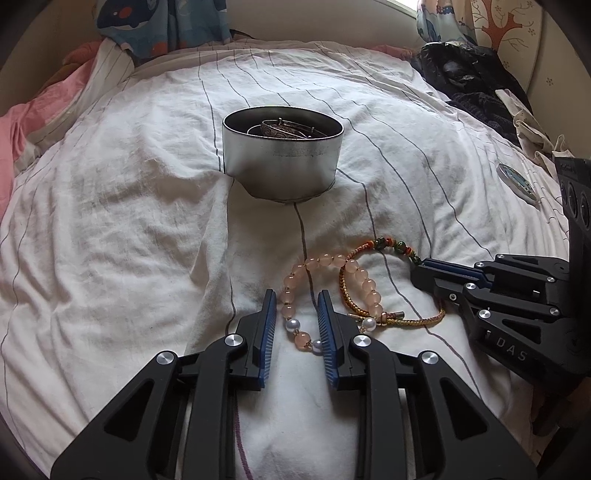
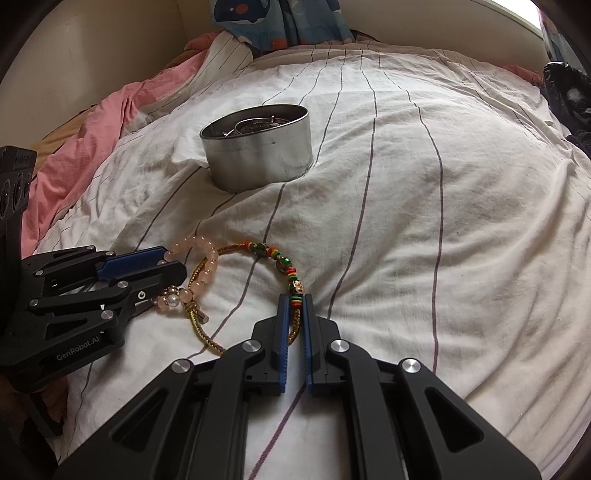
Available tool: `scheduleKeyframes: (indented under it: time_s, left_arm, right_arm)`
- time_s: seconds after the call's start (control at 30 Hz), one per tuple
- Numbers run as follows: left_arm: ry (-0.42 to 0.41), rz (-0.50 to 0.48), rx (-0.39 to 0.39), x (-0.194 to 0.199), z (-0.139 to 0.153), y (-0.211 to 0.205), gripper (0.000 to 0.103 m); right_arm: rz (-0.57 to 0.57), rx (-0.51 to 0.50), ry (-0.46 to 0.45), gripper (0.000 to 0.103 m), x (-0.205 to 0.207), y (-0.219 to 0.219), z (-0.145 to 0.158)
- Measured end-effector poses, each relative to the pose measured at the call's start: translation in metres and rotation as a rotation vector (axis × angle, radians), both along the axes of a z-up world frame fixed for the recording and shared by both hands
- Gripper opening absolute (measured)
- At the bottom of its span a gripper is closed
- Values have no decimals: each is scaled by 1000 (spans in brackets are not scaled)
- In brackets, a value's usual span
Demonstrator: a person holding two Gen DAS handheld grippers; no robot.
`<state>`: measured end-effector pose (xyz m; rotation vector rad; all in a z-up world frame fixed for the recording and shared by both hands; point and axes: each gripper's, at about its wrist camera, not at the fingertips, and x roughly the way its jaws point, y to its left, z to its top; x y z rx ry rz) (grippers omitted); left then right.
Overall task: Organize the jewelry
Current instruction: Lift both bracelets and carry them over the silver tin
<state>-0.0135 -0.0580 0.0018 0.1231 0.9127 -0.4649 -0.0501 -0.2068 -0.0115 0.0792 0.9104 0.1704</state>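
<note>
Striped bedsheet (image 1: 129,221) | left fingers (image 1: 295,321) apart, straddling pink bead bracelet (image 1: 364,280) | right fingers (image 2: 294,314) pinching braided cord bracelet (image 2: 236,251)

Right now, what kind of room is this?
Most likely a bedroom: the work surface is a bed with a striped white sheet, pink bedding bunched alongside, and cartoon-print fabric at its far end.

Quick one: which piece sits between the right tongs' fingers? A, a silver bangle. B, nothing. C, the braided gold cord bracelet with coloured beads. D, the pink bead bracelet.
C: in the right wrist view the right tongs are closed on the braided cord bracelet, while the pink bead bracelet lies by the left tongs.
</note>
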Motion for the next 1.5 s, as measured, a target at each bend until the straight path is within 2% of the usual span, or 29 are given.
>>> scheduleKeyframes:
  time_s: [0.03,0.07,0.37,0.5,0.93,1.2,1.5]
  left_arm:
    - [-3,1,-1,0,1,0,8]
    - [-3,0,-9,-1,1,0,7]
    - [-7,18,-85,-1,8,7,7]
    - [-2,27,-88,1,7,8,7]
    - [-1,46,-123,3,9,14,7]
    - [-29,43,-151,0,21,16,7]
    - [-73,65,-162,0,37,23,7]
  right_arm:
    - [-2,-6,-8,6,-1,0,1]
    - [-3,-5,-16,6,-3,0,2]
    - [-31,119,-79,6,-12,-21,9]
    - [-31,161,-90,6,-13,-26,11]
    - [-40,205,-96,6,-14,-32,11]
    - [-49,230,-106,6,-15,-37,13]
    - [-60,328,-154,6,-20,-46,23]
